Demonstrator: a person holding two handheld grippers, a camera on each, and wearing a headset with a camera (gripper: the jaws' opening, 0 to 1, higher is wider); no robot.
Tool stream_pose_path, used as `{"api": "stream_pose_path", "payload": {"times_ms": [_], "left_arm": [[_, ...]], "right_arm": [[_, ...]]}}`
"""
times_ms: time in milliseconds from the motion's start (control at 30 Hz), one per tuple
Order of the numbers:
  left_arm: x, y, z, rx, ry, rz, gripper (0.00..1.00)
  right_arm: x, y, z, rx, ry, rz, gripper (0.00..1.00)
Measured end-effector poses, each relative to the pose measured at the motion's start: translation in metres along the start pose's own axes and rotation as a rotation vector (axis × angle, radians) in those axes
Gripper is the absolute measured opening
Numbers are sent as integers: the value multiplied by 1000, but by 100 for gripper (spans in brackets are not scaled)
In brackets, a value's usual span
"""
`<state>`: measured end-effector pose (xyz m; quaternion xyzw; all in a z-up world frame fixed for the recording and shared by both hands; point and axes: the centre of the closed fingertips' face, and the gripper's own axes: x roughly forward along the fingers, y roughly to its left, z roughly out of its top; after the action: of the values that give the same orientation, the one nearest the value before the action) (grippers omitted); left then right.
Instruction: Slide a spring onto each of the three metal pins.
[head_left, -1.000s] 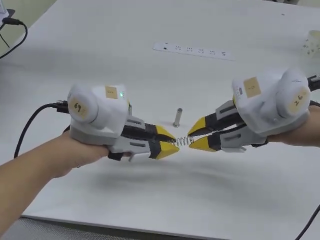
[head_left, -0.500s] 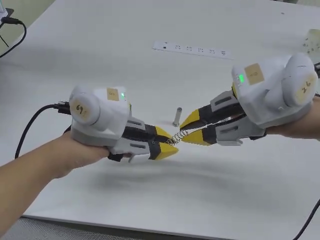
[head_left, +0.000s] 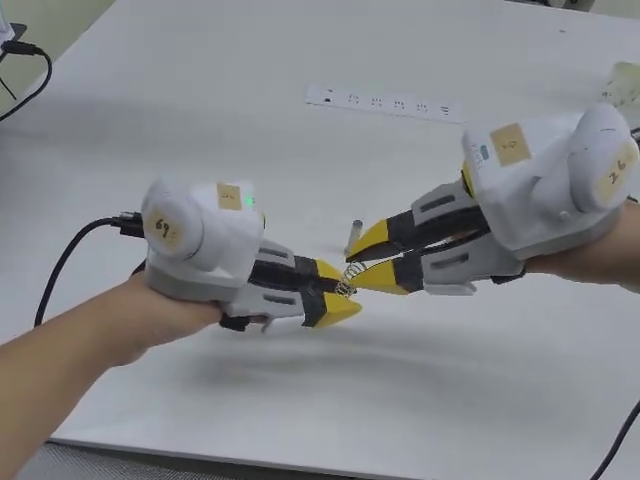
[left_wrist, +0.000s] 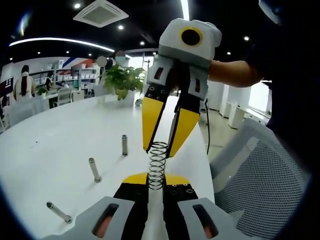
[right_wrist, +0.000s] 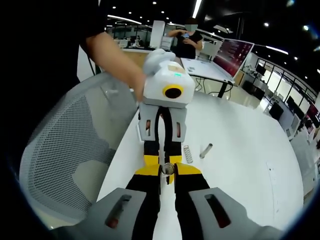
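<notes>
Above the table (head_left: 200, 130), a spring (left_wrist: 157, 165) (pin (head_left: 353, 236) behind) is clamped by the left gripper (left_wrist: 156, 180). Its far end is pinched by the narrowed right gripper (left_wrist: 158, 150).

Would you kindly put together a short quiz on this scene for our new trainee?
1. True or false: the spring lies flat on the table.
2. Which thing lies on the table beyond both grippers in the head view? A) a power strip B) a keyboard C) a plate
3. Fill in: the left gripper is shut on one end of the ____, and the jaws of the right gripper flank its other end.

Key: 1 false, it is held in the air between the two grippers; 2 A; 3 spring.
</notes>
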<state>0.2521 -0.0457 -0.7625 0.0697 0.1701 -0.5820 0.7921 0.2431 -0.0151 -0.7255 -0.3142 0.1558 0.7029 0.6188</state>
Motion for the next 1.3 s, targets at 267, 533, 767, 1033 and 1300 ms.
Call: {"api": "stream_pose_path", "payload": {"times_ms": [267, 533, 767, 1033, 1300], "left_arm": [[-3, -2, 0, -3, 0, -1, 2], [-2, -4, 3, 13, 1, -5, 2], [-4, -3, -2, 19, 14, -5, 2], [-6, -2, -3, 14, 18, 2, 2], [-4, -2, -1, 13, 18, 0, 3]], "right_arm": [[5, -1, 4, 28, -57, -18, 7], [9, 0, 13, 44, -110, -46, 7], [8, 3, 14, 33, -105, -51, 7], [8, 2, 15, 12, -86, -58, 7], [7, 2, 15, 1, -76, -57, 6]]}}
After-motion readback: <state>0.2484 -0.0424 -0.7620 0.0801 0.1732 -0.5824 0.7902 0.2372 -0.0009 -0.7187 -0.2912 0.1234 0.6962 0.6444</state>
